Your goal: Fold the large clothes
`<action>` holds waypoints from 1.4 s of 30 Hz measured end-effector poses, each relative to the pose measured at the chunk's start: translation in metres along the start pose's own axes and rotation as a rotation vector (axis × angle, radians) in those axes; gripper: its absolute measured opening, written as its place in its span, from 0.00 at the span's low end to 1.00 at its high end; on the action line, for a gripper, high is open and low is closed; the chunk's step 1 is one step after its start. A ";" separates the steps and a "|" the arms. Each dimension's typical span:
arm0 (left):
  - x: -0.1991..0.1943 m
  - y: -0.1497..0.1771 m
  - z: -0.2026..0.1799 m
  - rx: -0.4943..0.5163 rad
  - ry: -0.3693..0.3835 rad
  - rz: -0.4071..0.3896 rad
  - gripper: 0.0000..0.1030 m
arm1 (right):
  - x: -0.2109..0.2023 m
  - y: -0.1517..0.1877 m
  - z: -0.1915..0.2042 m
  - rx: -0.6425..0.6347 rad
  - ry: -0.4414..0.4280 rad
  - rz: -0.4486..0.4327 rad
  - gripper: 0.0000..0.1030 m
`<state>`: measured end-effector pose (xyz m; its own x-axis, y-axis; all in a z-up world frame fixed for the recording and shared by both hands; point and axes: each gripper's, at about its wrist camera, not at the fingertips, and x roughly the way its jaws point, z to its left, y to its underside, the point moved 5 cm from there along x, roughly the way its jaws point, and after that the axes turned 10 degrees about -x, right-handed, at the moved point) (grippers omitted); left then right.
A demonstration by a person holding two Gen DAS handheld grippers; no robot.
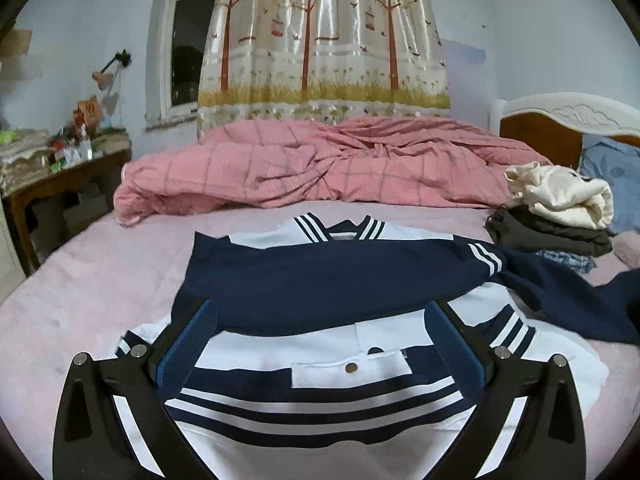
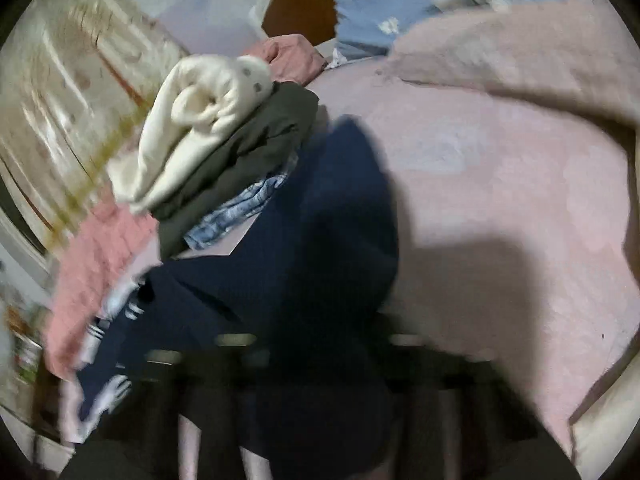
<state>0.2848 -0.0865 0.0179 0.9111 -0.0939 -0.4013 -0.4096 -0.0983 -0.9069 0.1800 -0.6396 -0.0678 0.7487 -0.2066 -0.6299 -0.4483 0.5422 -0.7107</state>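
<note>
The navy-and-white sailor top (image 1: 320, 280) lay spread on the pink bed (image 1: 80, 280). The left gripper (image 1: 320, 320) hovered open over it; the right gripper (image 2: 316, 344), blurred, pinched its navy sleeve (image 2: 320, 216).

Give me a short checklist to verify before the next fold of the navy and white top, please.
1. Left gripper open over the hem: ok.
2. Navy and white top lies flat on the bed sheet: ok at the body.
3. Navy sleeve folded in: not ok, it trails toward the stack of folded clothes.
4. Right gripper grips the sleeve: cannot tell, picture blurred.
5. Sleeve clear of the stack: cannot tell.
</note>
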 end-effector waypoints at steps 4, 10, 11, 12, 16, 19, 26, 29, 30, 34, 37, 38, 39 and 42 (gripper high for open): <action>-0.002 0.004 -0.002 0.020 -0.005 -0.058 1.00 | -0.014 0.007 0.083 -0.320 0.088 -0.116 0.15; -0.006 0.006 0.004 0.021 0.029 -0.062 1.00 | -0.011 0.066 0.156 -0.524 -0.075 -0.030 0.78; -0.007 0.007 0.006 0.019 0.031 -0.060 1.00 | -0.018 0.070 0.159 -0.518 -0.093 -0.045 0.79; -0.007 0.008 0.008 0.009 0.038 -0.050 1.00 | -0.028 0.071 0.159 -0.499 -0.110 -0.071 0.81; 0.000 0.010 0.015 -0.045 0.064 0.002 1.00 | -0.060 0.060 0.131 -0.381 -0.108 -0.144 0.84; 0.004 0.012 0.021 -0.064 0.057 0.016 1.00 | -0.062 0.044 0.102 -0.338 -0.026 -0.150 0.85; -0.001 0.011 0.025 -0.068 0.038 -0.008 1.00 | -0.022 0.055 0.092 -0.352 -0.211 0.065 0.55; -0.001 0.012 0.023 -0.058 0.040 -0.006 1.00 | -0.007 0.067 0.103 -0.438 -0.136 0.081 0.47; -0.001 0.012 0.022 -0.051 0.040 -0.006 1.00 | -0.006 0.067 0.106 -0.453 -0.123 0.070 0.39; -0.004 0.013 0.017 -0.022 0.036 -0.023 1.00 | -0.015 0.048 0.110 -0.386 -0.087 -0.009 0.09; -0.003 0.011 0.015 -0.019 0.036 -0.022 0.99 | -0.029 0.018 0.136 -0.359 -0.087 -0.094 0.09; -0.004 0.012 0.015 -0.022 0.036 -0.023 0.97 | -0.033 0.009 0.148 -0.369 -0.090 -0.105 0.08; -0.004 0.011 0.015 -0.023 0.038 -0.022 0.97 | -0.040 -0.004 0.169 -0.393 -0.095 -0.127 0.08; -0.005 0.008 0.020 -0.037 0.042 -0.028 0.91 | -0.061 -0.031 0.229 -0.484 -0.135 -0.195 0.08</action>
<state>0.2780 -0.0667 0.0102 0.9198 -0.1321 -0.3696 -0.3862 -0.1378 -0.9120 0.2600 -0.4569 0.0646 0.8824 -0.1422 -0.4486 -0.4447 0.0599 -0.8937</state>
